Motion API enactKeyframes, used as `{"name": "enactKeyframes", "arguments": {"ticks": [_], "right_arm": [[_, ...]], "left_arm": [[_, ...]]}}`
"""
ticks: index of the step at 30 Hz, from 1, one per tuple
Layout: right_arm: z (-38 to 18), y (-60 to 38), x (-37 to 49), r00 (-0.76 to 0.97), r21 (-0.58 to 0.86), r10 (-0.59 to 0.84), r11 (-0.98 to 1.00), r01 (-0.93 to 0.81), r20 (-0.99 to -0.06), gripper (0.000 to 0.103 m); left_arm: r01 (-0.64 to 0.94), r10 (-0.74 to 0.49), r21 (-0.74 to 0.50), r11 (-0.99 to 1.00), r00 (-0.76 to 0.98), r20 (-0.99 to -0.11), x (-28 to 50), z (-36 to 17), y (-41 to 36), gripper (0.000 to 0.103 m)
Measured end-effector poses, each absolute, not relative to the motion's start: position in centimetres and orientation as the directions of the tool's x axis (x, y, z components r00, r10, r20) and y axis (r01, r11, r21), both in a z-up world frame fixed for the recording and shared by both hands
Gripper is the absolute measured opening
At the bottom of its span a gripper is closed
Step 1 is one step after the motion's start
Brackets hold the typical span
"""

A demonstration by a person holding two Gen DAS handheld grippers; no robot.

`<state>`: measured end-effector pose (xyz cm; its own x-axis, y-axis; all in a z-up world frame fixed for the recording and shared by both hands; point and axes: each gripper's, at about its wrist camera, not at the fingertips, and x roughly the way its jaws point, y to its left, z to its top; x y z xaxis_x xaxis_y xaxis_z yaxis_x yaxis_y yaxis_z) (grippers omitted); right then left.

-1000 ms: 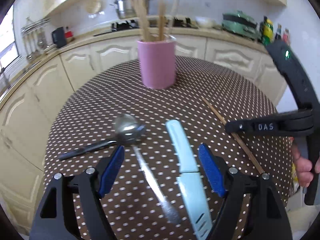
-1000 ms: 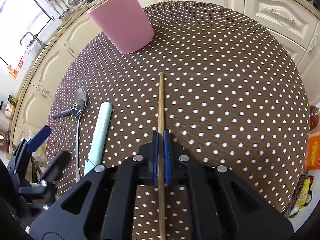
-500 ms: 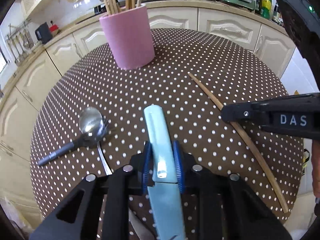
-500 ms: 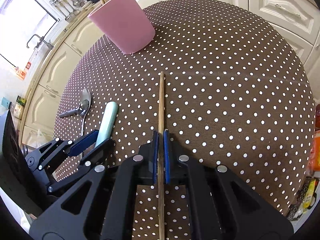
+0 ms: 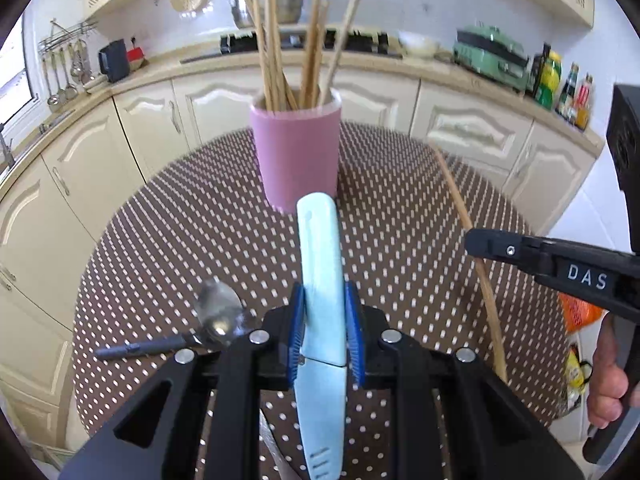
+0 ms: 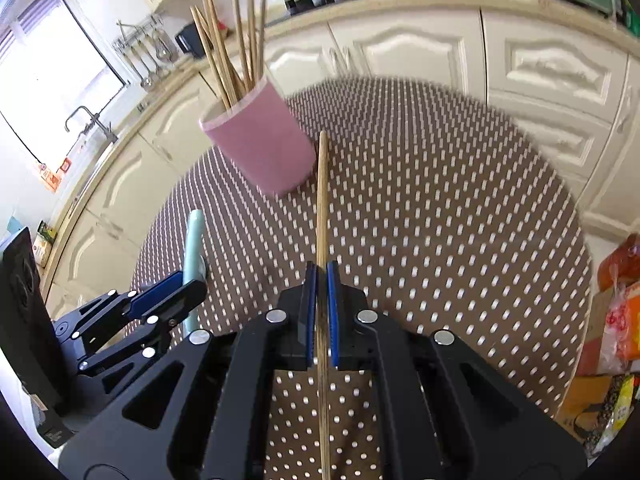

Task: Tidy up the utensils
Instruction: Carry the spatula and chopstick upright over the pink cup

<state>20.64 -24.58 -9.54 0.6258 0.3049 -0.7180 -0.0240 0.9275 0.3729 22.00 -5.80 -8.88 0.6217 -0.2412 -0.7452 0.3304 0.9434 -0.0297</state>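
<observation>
- 1 pale blue knife (image 5: 322,280), clamped in left gripper (image 5: 326,332), lifted over table (image 5: 400,216), near side of the cup.
- 1 chopstick (image 6: 322,216) pinched in right gripper (image 6: 322,312), jaws nearly shut.
- 1 pink cup (image 5: 297,156), far centre, several chopsticks inside.
- 1 spoon (image 5: 218,314) on table, near left.

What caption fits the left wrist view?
Left gripper clamps a pale blue knife before a pink holder; spoon on table.

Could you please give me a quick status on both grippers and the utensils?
Left gripper shut on sheathed knife. Right gripper shut on chopstick. Pink cup ahead, holds chopsticks. Spoon on table.
</observation>
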Motion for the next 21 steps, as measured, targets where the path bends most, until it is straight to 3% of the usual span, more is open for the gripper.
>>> {"name": "enactKeyframes", "arguments": {"ticks": [11,14,21], "right_arm": [[-3.4,-23.9,21.6,0.774,0.289,0.207,0.957,-0.032,-0.598,0.006],[-2.2,-23.3,22.4,0.791,0.265,0.194,0.963,-0.042,-0.580,0.006],[0.5,-22.4,24.6,0.811,0.267,0.203,0.962,-0.060,-0.549,0.006]], "left_arm": [[0.266,-0.244,-0.061,0.962,0.739,-0.628,22.6,-2.2,-3.8,0.015],[0.252,-0.234,-0.055,0.966,0.766,-0.598,23.2,-0.4,-3.8,0.010],[0.269,-0.241,-0.030,0.963,0.806,-0.541,24.1,2.9,-4.2,0.010]]}}
